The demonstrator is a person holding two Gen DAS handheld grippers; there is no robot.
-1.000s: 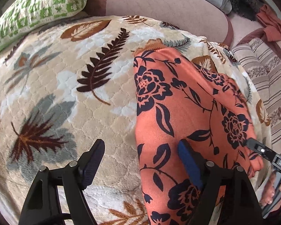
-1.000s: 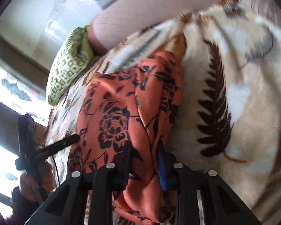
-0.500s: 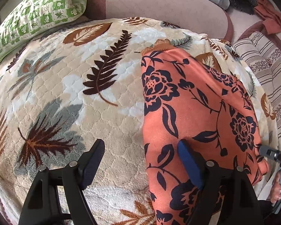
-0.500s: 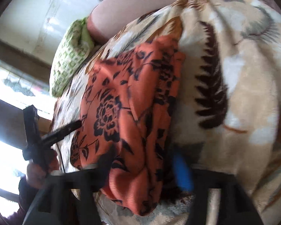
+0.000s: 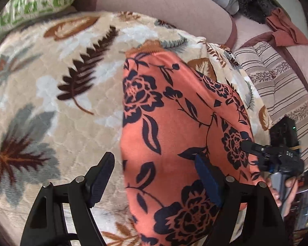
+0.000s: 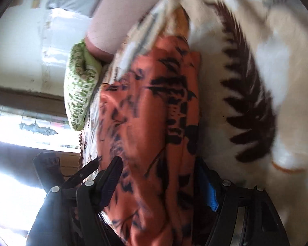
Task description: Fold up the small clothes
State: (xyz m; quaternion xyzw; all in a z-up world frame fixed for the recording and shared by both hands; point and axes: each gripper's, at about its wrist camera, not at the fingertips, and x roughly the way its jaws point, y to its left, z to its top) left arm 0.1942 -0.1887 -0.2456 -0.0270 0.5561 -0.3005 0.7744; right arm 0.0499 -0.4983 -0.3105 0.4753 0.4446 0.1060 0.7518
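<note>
Your left gripper [image 5: 156, 176] is spread wide over the orange floral garment [image 5: 174, 123], which lies on the leaf-print blanket [image 5: 51, 102]. Your right gripper [image 6: 160, 184] is released, jaws apart astride the garment's bunched edge

The left gripper [image 5: 155, 177] fills the bottom of its own view, jaws spread wide. The right gripper [image 6: 160, 181], likewise parted at the bottom of its frame, reappears at the left view's right edge, held by a bare hand [image 5: 285, 190].
</note>
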